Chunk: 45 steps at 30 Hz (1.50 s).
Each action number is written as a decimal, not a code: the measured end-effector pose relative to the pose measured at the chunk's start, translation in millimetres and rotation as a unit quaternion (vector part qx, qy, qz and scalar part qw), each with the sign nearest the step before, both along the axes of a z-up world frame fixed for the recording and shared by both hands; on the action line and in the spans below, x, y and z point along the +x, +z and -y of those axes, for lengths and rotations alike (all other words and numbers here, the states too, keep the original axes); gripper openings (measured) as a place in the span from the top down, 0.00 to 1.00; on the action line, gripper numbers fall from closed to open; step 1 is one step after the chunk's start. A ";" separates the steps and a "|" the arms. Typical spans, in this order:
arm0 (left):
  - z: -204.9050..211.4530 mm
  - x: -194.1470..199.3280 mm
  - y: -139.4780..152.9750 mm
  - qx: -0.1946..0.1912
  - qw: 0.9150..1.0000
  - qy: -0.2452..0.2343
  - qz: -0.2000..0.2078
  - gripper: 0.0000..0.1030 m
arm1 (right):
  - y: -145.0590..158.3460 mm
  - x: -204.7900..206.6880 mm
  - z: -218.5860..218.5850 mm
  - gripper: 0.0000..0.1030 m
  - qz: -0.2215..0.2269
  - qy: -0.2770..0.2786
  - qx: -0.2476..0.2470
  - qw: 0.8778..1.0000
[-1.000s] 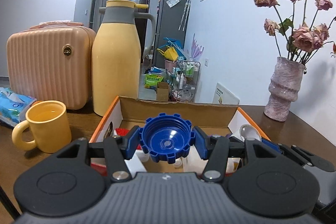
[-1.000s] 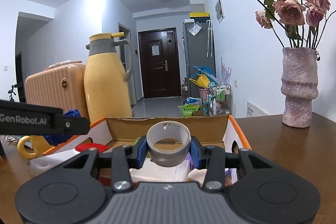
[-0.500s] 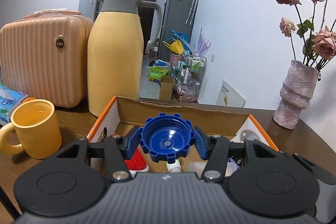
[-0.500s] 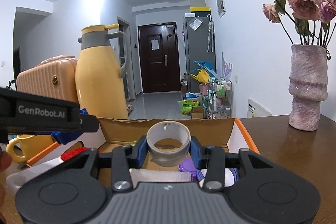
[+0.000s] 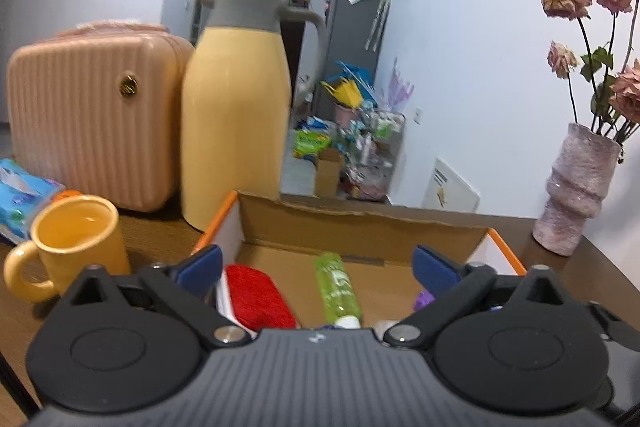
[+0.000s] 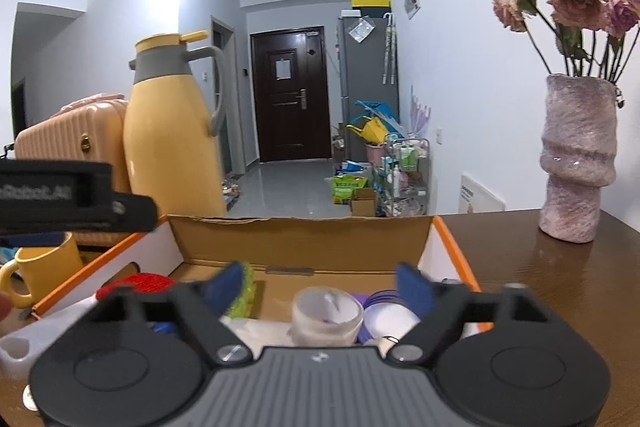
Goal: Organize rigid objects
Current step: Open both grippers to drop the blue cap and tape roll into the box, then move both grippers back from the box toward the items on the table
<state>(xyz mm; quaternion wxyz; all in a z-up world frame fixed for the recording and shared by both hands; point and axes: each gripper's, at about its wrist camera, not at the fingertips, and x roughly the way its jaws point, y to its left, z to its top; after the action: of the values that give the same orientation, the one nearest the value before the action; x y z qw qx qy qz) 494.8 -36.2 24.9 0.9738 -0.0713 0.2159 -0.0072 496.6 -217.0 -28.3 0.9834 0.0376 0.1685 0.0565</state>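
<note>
Both grippers hang over the open cardboard box [image 5: 360,227] with their jaws spread wide and nothing between the pads; each has just been opening. The left gripper [image 5: 316,263] sits above a green bottle [image 5: 338,287] lying flat and a red-topped piece [image 5: 256,295] beside it. The right gripper [image 6: 318,285] is above a grey tape roll [image 6: 326,315] standing on edge among the clutter, just beside a white bowl [image 6: 386,319] with purple lids [image 6: 380,297] behind. I judge the roll light, stiff and easy to pinch across its width; the bottle looks smooth and apt to roll, best taken at mid-body. Counted: one box, one tape roll, one green bottle. Outside the box stand one yellow mug [image 5: 68,247], one yellow thermos jug [image 5: 236,107], one pink case [image 5: 88,115] and one vase [image 6: 576,163].
</note>
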 end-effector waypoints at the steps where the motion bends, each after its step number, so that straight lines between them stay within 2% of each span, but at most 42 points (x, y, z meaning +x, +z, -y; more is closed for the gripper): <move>1: -0.5 -1.3 1.8 0.003 1.000 0.002 0.003 0.00 | 0.9 -0.8 0.8 0.07 0.002 -0.005 -0.002 1.000; 3: -2.0 -1.9 4.1 0.004 1.000 0.002 0.001 0.00 | 2.4 -1.5 2.0 0.00 0.004 -0.014 -0.004 1.000; 13: -7.0 1.1 1.2 0.001 1.000 0.009 -0.013 0.00 | 5.0 -2.0 4.1 0.00 0.004 -0.017 -0.001 1.000; 23: -13.3 -10.6 7.6 -0.002 1.000 0.013 0.008 0.00 | 8.2 -13.5 6.2 0.00 0.005 -0.016 -0.002 1.000; 34: -21.6 -40.5 7.0 0.012 1.000 0.004 0.028 0.00 | 7.1 -47.6 13.5 0.00 0.012 -0.021 -0.010 1.000; 45: -37.8 -79.9 0.8 0.012 0.999 0.002 0.031 0.00 | 1.7 -93.7 17.0 0.00 0.018 -0.022 -0.028 0.999</move>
<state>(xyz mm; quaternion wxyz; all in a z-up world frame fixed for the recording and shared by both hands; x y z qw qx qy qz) 414.9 1.6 25.8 0.9808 -0.0598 0.1856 -0.0048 402.8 -234.0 -26.5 0.9880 0.0130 0.1511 0.0306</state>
